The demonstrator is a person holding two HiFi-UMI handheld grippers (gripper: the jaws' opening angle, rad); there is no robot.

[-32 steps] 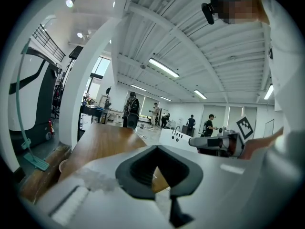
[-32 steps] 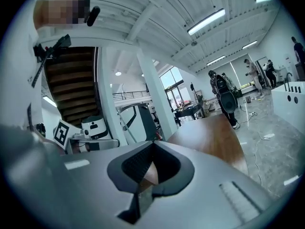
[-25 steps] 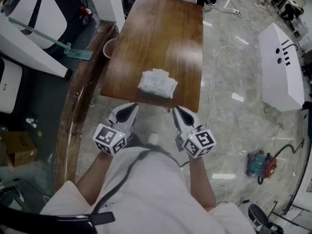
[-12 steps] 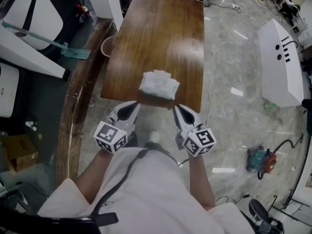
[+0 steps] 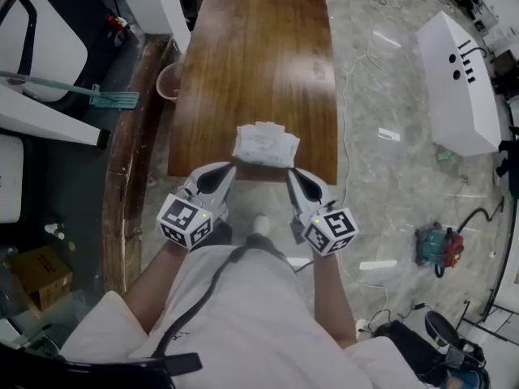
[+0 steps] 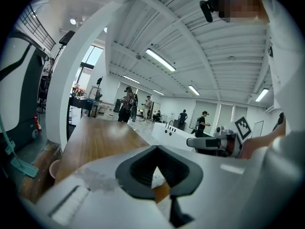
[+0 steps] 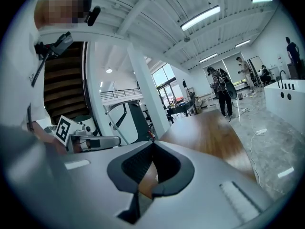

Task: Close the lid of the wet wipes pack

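A white wet wipes pack (image 5: pixel 265 146) lies near the near end of a long wooden table (image 5: pixel 259 55); a flap sticks out at its far edge. My left gripper (image 5: pixel 220 174) is shut and empty, its tip at the table's near edge, just left of and short of the pack. On the other side my right gripper (image 5: pixel 298 177) is also shut and empty, just right of the pack. Neither touches the pack. In the left gripper view the jaws of the left gripper (image 6: pixel 155 149) meet, with a bit of the white pack (image 6: pixel 157 175) behind them. The right gripper (image 7: pixel 152 146) shows wood beyond its closed tip.
A white counter (image 5: pixel 458 87) stands on the floor to the right, with cables and a red and green machine (image 5: pixel 438 250) nearby. Left of the table are a pink bucket (image 5: pixel 168 79), a green-headed mop (image 5: pixel 105 97) and a cardboard box (image 5: pixel 36 270). People stand far off.
Both grippers have moved forward together, from just short of the table to its near edge, closer to the pack. The pack has not moved on the table.
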